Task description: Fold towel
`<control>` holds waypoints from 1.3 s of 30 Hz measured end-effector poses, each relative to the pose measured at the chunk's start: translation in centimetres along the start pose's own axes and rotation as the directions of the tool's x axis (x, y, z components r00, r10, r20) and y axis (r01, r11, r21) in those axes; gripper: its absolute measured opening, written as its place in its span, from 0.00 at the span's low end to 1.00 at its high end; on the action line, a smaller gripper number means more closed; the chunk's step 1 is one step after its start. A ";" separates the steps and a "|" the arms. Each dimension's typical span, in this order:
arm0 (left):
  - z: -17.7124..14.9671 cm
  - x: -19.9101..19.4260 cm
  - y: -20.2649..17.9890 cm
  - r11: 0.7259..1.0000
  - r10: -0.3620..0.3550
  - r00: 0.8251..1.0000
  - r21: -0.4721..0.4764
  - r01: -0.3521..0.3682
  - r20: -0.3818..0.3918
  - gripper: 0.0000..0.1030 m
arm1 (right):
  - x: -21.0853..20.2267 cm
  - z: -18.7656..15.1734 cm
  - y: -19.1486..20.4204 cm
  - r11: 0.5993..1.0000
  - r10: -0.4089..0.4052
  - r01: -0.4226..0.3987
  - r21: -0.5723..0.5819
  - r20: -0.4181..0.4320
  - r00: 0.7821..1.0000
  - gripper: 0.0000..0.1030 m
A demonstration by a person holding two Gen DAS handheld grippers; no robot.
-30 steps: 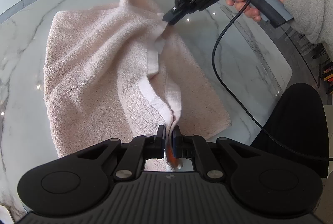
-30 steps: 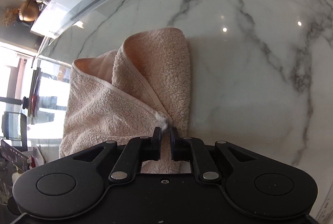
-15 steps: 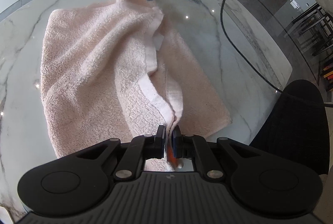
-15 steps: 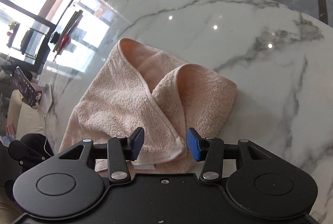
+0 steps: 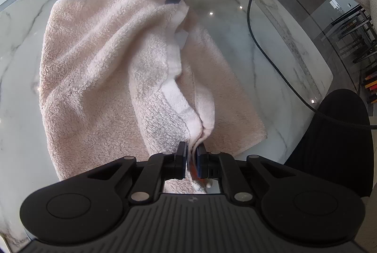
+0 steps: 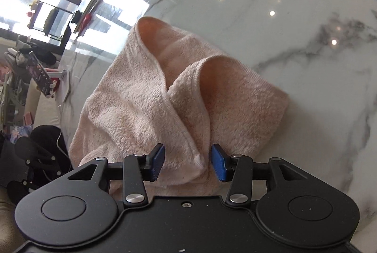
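Note:
A pale pink towel lies half folded on the white marble table. My left gripper is shut on the towel's near hem, lifting it into a ridge. My right gripper is open, its blue pads either side of the towel's far corner without pinching it. In the left wrist view the right gripper hovers at the towel's far edge, held by a hand. The towel shows two rolled folds in the right wrist view.
The round table's glass edge curves at the right. A black cable hangs from the right gripper over the table. A black chair or leg is at the right. Shelves and clutter stand beyond the table's left side.
My right gripper opened and let go of the towel's far corner, then drew back slightly. My left gripper stayed shut on the near hem.

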State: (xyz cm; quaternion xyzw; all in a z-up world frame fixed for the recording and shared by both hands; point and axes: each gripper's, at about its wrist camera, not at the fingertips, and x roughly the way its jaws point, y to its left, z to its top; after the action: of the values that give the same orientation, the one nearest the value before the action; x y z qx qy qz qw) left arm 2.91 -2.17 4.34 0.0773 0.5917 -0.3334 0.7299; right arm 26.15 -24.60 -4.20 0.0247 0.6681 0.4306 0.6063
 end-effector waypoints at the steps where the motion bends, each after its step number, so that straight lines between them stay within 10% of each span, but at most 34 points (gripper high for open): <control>1: 0.0 0.1 0.0 1.000 -0.001 1.000 -0.001 0.001 -0.002 0.08 | 0.0 -0.2 -0.1 1.000 0.008 -0.008 0.007 0.000 1.000 0.42; 7: 0.0 0.2 -0.2 1.000 0.005 1.000 -0.002 -0.005 -0.004 0.07 | -0.3 -1.0 -1.1 0.996 -0.007 0.002 0.088 0.053 0.999 0.16; 24: -1.9 -2.4 -0.7 0.991 0.128 0.990 0.021 -0.129 0.058 0.06 | -3.5 -6.7 2.3 0.990 0.109 -0.126 0.065 0.222 0.969 0.10; 39: -2.2 -12.6 -1.5 0.920 0.369 0.891 0.032 -0.390 0.264 0.05 | -10.3 -12.1 10.1 0.989 -0.020 -0.050 0.142 0.454 0.891 0.09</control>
State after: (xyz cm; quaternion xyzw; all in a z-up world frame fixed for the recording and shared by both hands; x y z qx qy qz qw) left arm -0.74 2.80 15.68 0.1788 0.4530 -0.2161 0.8463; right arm 13.93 -30.58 8.75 0.1753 0.5383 0.3661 0.7386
